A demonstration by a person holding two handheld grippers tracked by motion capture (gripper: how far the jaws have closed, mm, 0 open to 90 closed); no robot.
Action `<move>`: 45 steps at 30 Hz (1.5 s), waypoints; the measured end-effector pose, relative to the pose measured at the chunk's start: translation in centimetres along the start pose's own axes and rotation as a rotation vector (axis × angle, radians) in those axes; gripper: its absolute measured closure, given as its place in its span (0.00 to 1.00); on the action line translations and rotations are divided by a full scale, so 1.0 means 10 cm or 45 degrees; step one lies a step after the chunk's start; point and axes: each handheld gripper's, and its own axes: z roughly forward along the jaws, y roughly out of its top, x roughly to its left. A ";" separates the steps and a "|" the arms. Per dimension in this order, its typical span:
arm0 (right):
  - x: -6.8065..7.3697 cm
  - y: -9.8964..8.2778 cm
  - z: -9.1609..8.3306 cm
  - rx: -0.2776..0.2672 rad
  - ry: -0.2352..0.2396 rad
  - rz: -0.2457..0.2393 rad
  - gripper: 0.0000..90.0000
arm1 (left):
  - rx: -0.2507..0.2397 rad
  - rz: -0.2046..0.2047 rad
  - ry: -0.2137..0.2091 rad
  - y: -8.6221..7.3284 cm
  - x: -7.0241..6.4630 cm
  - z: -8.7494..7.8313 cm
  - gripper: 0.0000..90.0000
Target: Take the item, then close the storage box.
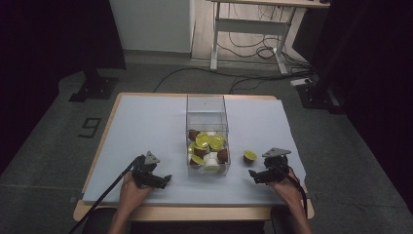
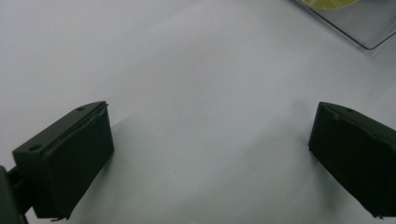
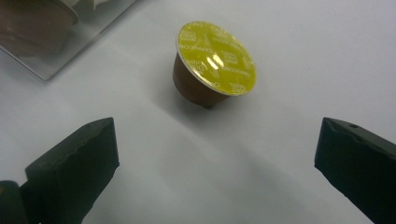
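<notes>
A clear plastic box (image 1: pixel 207 105) stands in the middle of the table and holds several brown coffee capsules with yellow lids (image 1: pixel 209 142). One more capsule (image 1: pixel 250 155) (image 3: pixel 215 65) lies alone on the white sheet, just right of the box, tilted with its lid up. My right gripper (image 1: pixel 253 175) (image 3: pixel 215 163) stands open just short of that capsule, nothing between its jaws. My left gripper (image 1: pixel 165 180) (image 2: pixel 210 154) rests open on the bare sheet left of the box, whose corner (image 2: pixel 359 28) shows at the top right of the left gripper view.
The white sheet (image 1: pixel 146 126) covers a wooden table (image 1: pixel 104 141). Beyond the far edge are a floor with cables (image 1: pixel 253 48), a desk frame (image 1: pixel 253 29) and dark stands (image 1: pixel 92 83) at left and right.
</notes>
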 end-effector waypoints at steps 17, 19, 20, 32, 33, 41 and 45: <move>-0.03 -0.21 0.20 0.005 0.028 0.054 0.00 | 0.000 0.000 -0.001 0.00 0.00 0.00 0.00; -0.05 -0.25 0.20 -0.022 0.044 0.073 0.00 | 0.000 0.000 -0.001 0.00 0.00 0.00 0.00; -0.05 -0.27 0.20 -0.049 0.046 0.072 0.00 | 0.000 0.000 -0.001 0.00 0.00 0.00 0.00; -0.05 -0.27 0.21 -0.050 0.048 0.072 0.00 | 0.000 0.000 -0.001 0.00 0.00 0.00 0.00; -0.05 -0.27 0.21 -0.050 0.047 0.071 0.00 | 0.000 0.000 0.000 0.00 0.00 0.00 0.00; -0.05 -0.27 0.20 -0.044 0.045 0.068 0.00 | -0.003 0.009 -0.002 0.00 0.00 -0.01 0.00; -0.03 -0.25 0.19 -0.029 0.040 0.063 0.01 | -0.011 0.018 -0.001 0.00 -0.02 -0.02 0.05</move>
